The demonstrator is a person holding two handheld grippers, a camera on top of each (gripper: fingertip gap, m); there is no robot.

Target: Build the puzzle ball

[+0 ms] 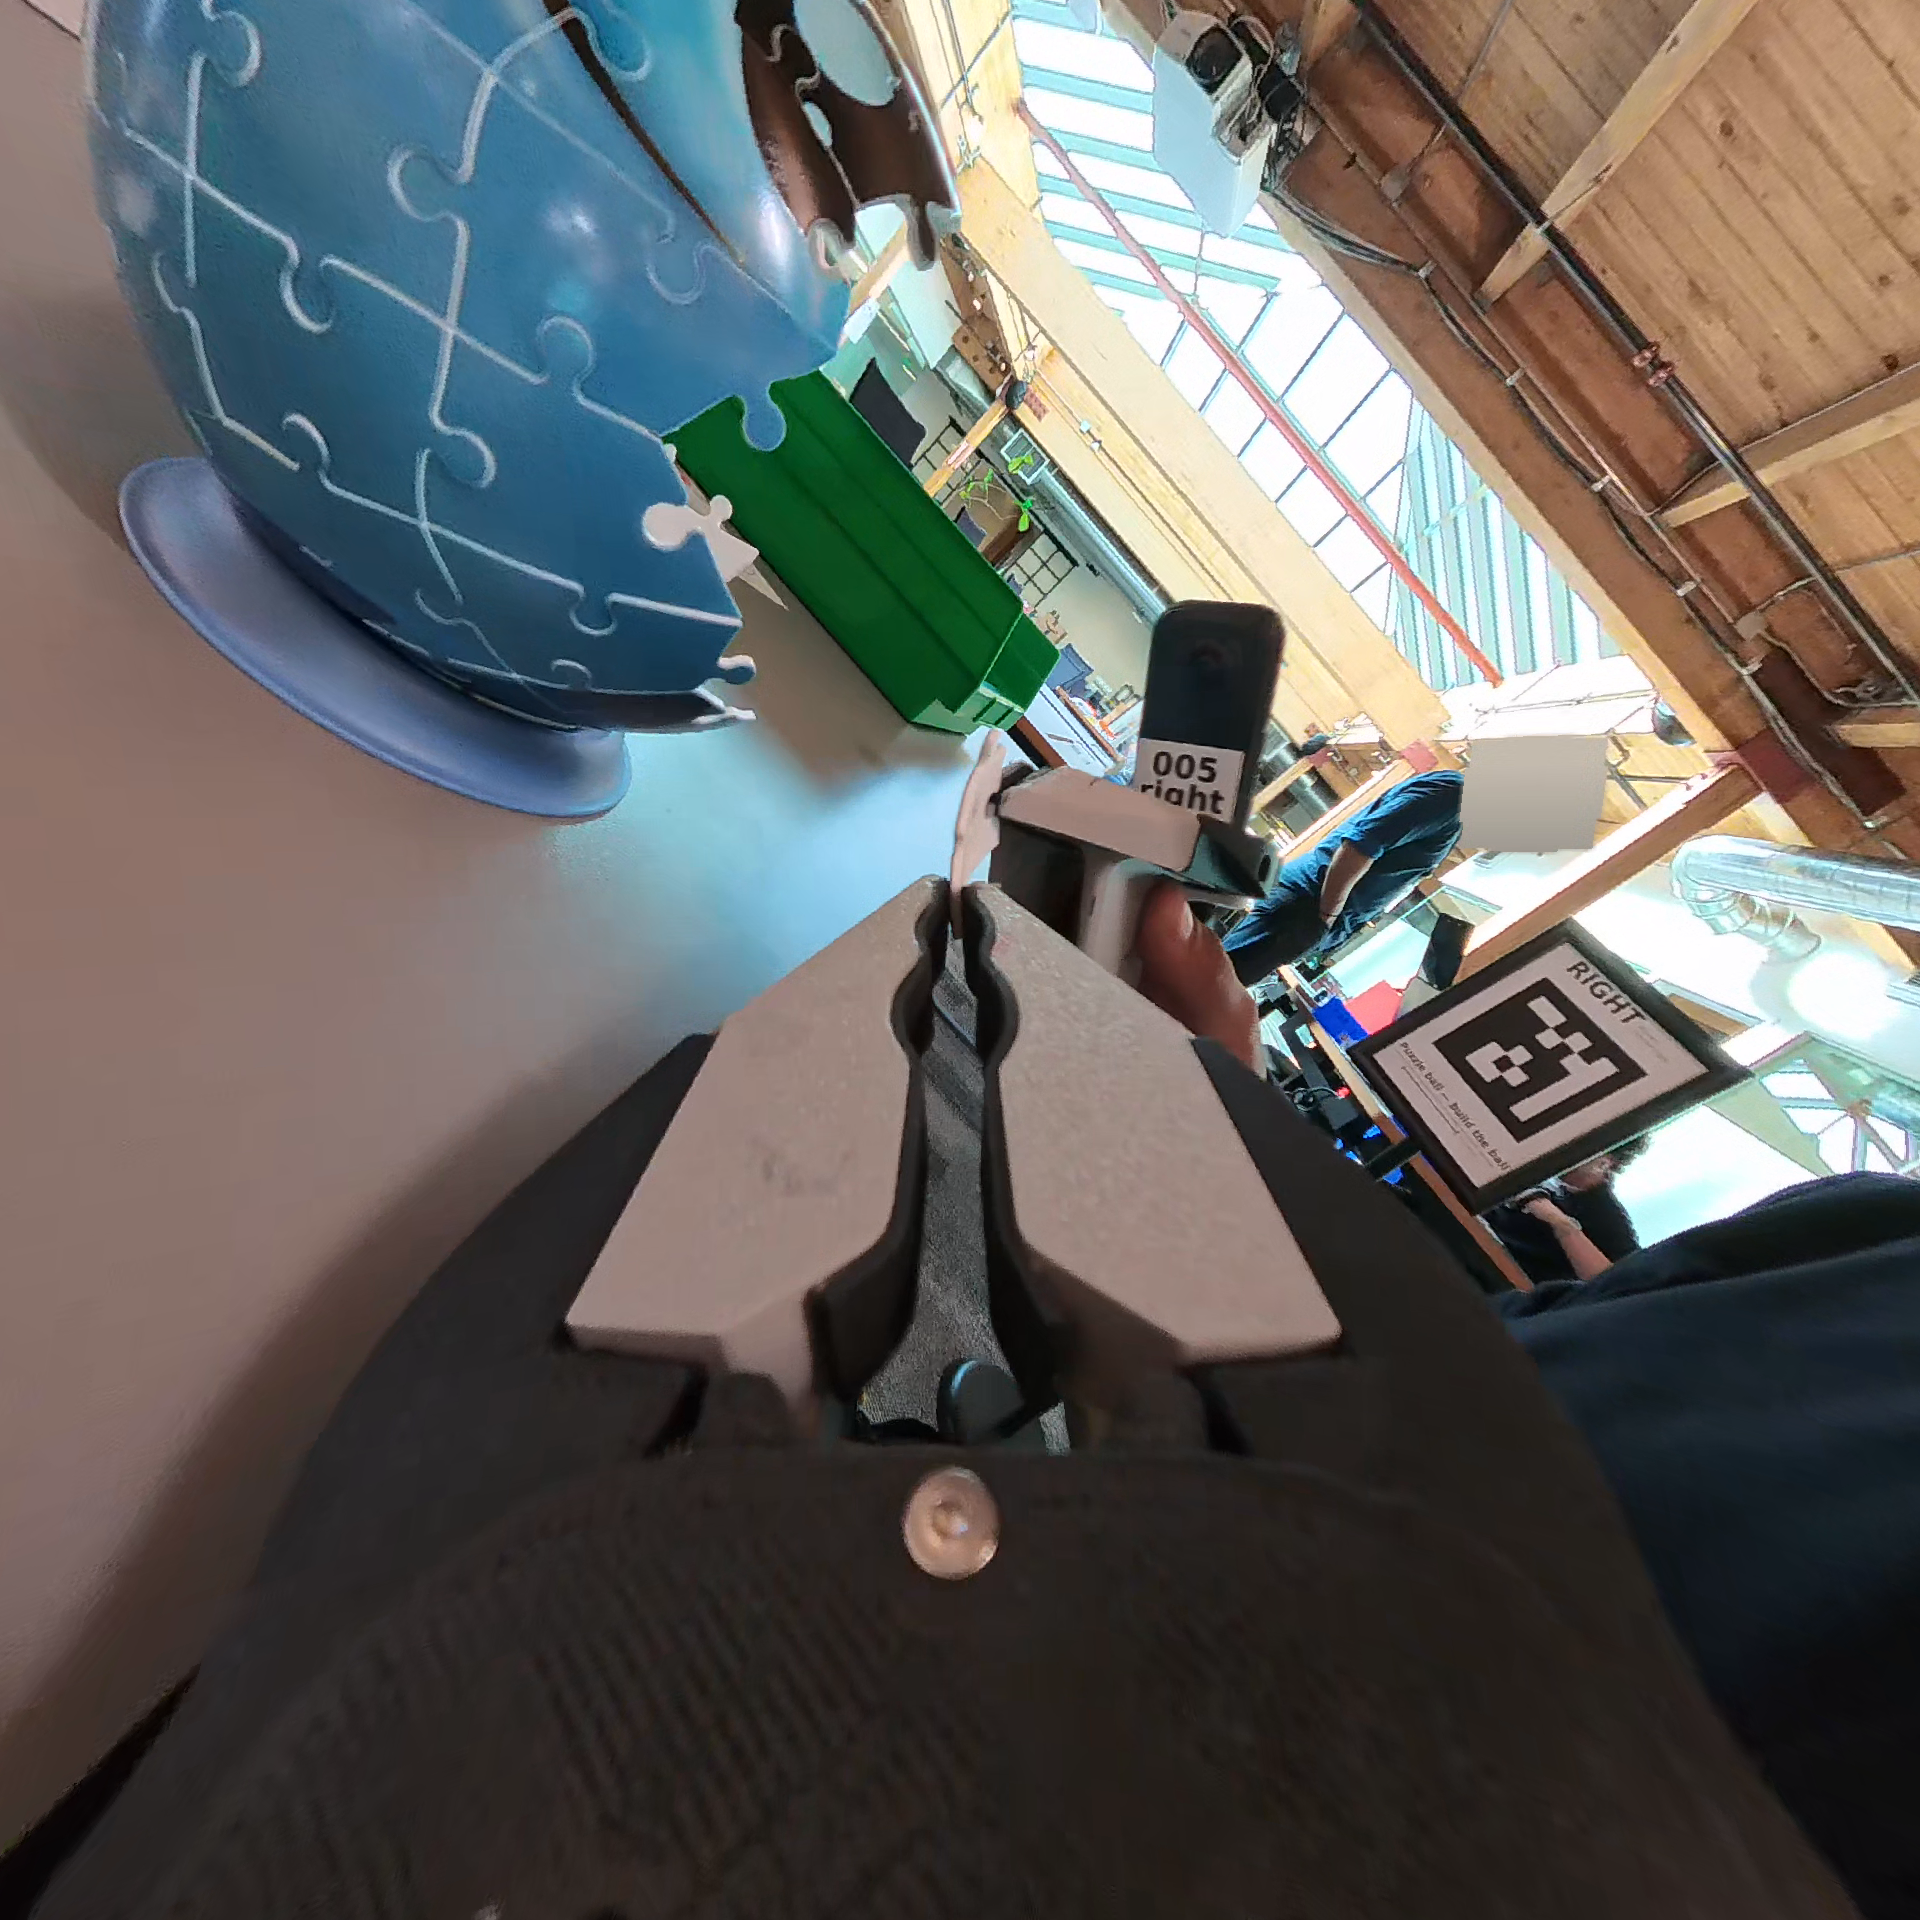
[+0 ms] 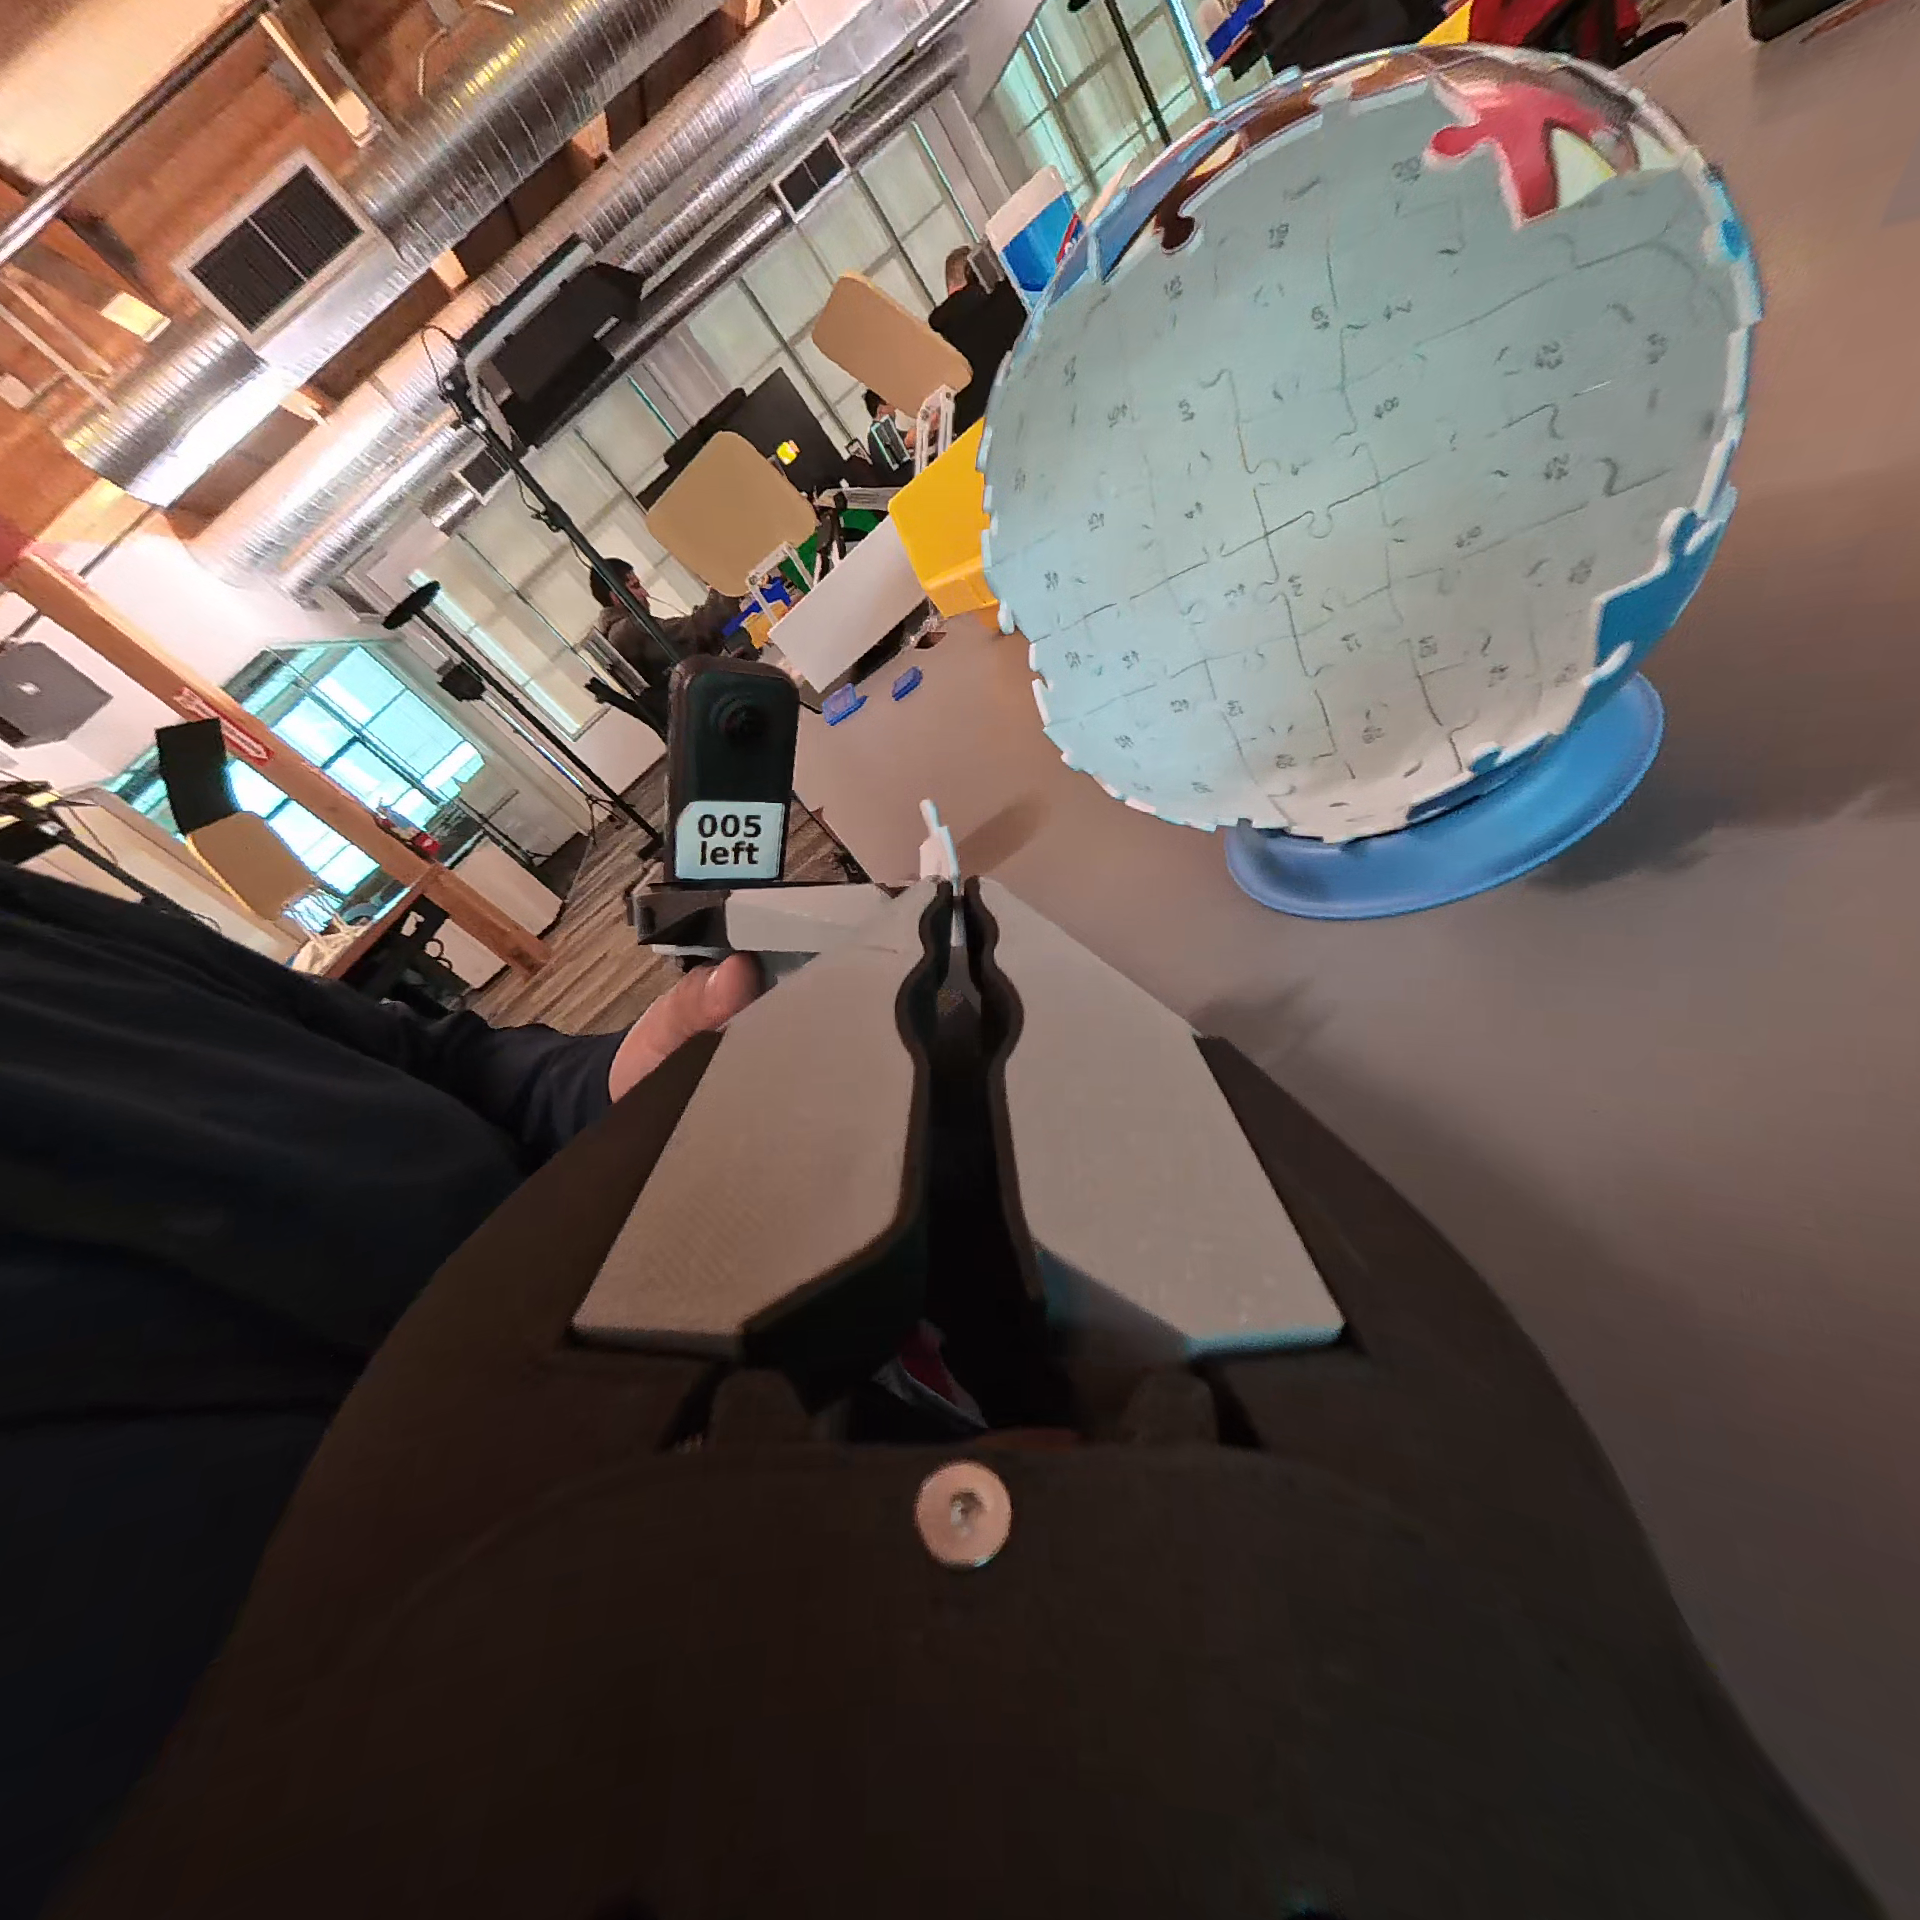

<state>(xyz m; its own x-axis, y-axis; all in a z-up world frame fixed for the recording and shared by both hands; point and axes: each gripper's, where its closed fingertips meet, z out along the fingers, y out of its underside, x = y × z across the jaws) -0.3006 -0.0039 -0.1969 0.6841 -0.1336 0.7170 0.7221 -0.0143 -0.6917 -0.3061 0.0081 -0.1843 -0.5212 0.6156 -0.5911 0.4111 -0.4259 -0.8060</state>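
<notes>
Both the left tongs [image 1: 961, 902] and right tongs [image 2: 958, 896] pinch one white puzzle piece [image 1: 975, 821] between them. The half-built puzzle ball [image 2: 1361, 499] sits apart on its blue stand [image 2: 1455, 831], on the table [image 2: 1558, 1143].

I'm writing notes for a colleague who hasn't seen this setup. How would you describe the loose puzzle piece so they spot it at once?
Start at the big half-built blue plastic puzzle ball on its round blue stand on the pale table. In front of it the two grey hand-held grippers meet tip to tip. The thin white puzzle piece is pinched edge-on between them, the only piece not joined to the ball.
</notes>
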